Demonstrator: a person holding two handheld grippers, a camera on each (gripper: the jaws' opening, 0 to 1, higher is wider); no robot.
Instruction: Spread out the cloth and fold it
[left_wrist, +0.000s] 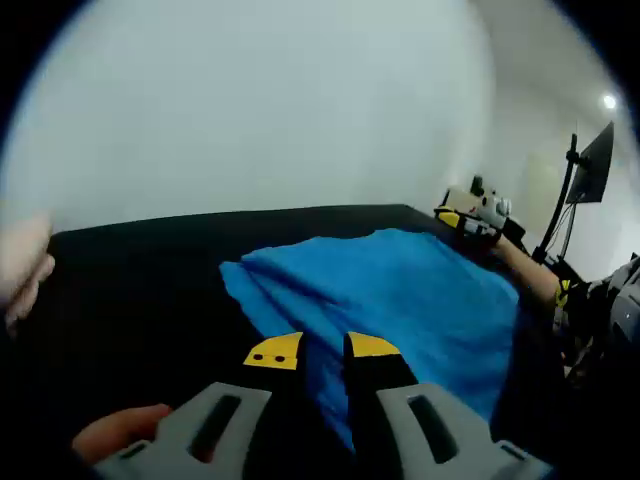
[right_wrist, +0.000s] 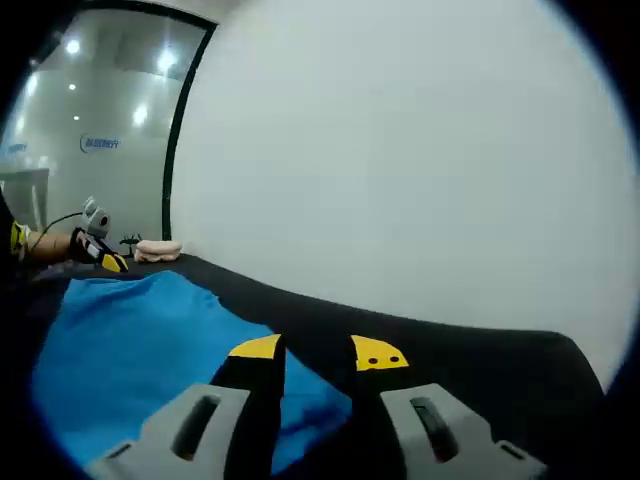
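A blue cloth (left_wrist: 400, 290) lies rumpled and partly spread on a black table (left_wrist: 140, 290). In the left gripper view my left gripper (left_wrist: 322, 350) sits low over the cloth's near edge, with a fold of blue running into the narrow gap between its yellow-tipped jaws, which stand a little apart. The right gripper (left_wrist: 470, 215) shows at the cloth's far corner, with a forearm behind it. In the right gripper view my right gripper (right_wrist: 317, 352) is open over the table, a corner of the cloth (right_wrist: 130, 350) lying under its left jaw. The left gripper (right_wrist: 100, 255) is at the far end.
A pale pink lump (right_wrist: 157, 248) rests on the table beyond the cloth. A plain white wall (right_wrist: 400, 150) backs the table. A monitor on a stand (left_wrist: 592, 170) is at the far right. Fingers of a hand (left_wrist: 120, 430) show beside my left gripper.
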